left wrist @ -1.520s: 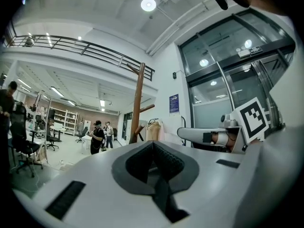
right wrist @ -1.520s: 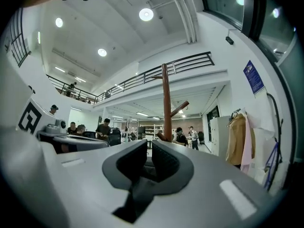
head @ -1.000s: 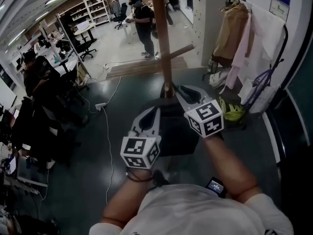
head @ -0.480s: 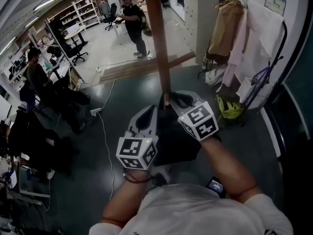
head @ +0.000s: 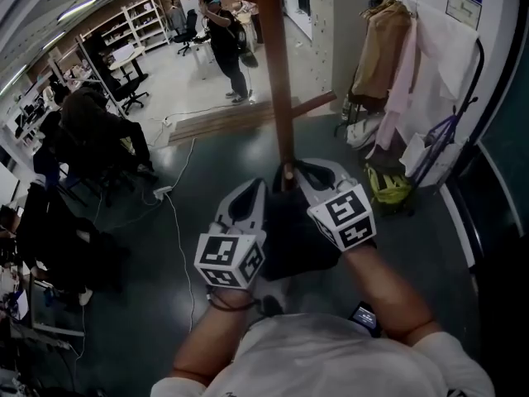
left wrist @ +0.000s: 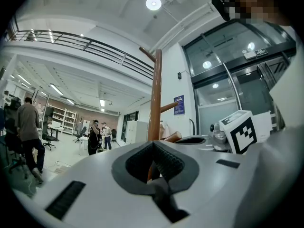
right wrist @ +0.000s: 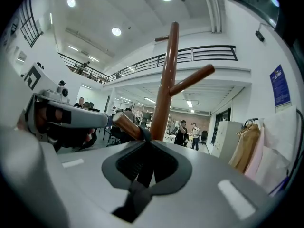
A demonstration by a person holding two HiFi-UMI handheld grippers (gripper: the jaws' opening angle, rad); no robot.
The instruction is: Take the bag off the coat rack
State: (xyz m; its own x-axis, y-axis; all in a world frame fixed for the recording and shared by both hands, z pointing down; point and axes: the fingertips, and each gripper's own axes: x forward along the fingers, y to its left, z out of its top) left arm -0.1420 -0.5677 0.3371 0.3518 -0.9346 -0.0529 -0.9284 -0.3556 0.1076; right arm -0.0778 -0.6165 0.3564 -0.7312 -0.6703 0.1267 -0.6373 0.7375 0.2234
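The wooden coat rack pole (head: 277,73) rises in front of me, with a black bag (head: 289,234) hanging low against it under both grippers. In the right gripper view the bag's black strap (right wrist: 141,172) loops over a short brown peg (right wrist: 124,123) and runs down between the jaws. My right gripper (head: 302,170) is shut on that strap, right at the pole. My left gripper (head: 253,190) sits beside it, also shut, with a dark band of strap (left wrist: 164,198) pinched between its jaws. The pole (left wrist: 155,99) shows just beyond the left gripper (left wrist: 153,147).
Coats (head: 388,48) hang on a rack by the right wall, with a yellow-green helmet (head: 388,187) on the floor below. A white cable (head: 178,222) crosses the dark floor on the left. A person (head: 227,44) stands far back; another person (head: 99,131) is by the desks at left.
Both grippers stay at the pole with the bag under them, shifting only slightly. A person at the left has moved into the aisle by the desks.
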